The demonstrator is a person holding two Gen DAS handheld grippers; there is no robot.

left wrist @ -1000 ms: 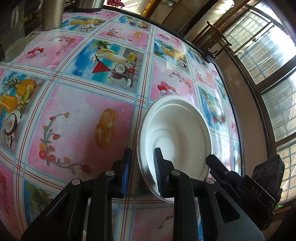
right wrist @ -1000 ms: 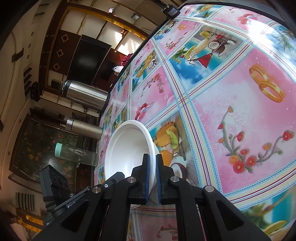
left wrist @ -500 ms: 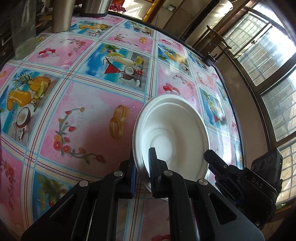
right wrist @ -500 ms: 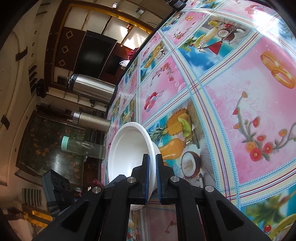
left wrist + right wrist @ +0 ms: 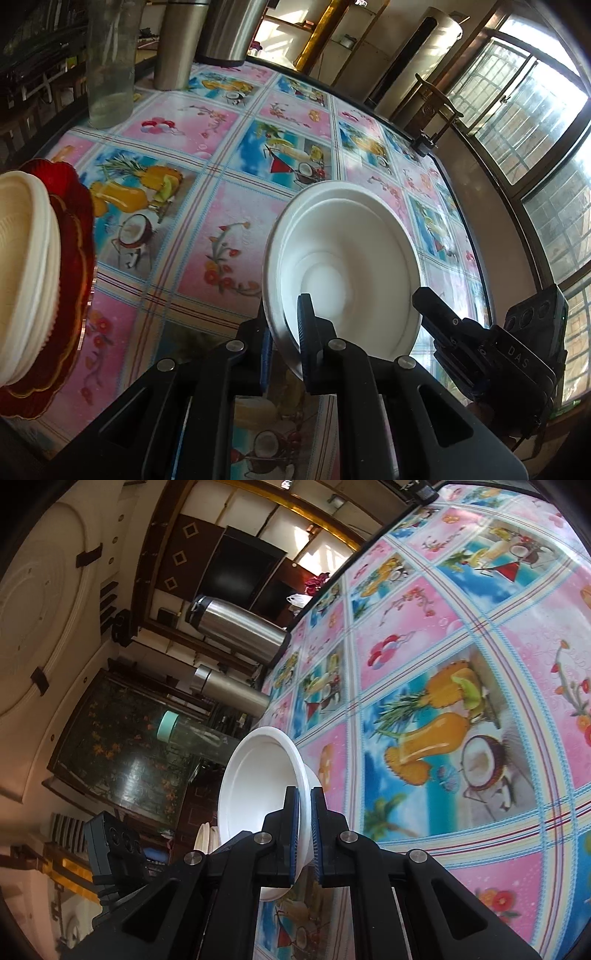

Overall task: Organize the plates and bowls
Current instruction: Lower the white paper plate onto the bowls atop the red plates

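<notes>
Red plate stack (image 5: pixel 70 258) now visible; both tools clamp white bowl (image 5: pixel 343 266).

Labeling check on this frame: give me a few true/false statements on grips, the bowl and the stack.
1. Both hand-held grippers clamp the white bowl: left, right. True.
2. The bowl holds food. False: it is empty.
3. A red plate lies under stacked white dishes. True.
4. The steel flasks lie toppled on the floral tablecloth. False: they stand upright at its far edge.
</notes>
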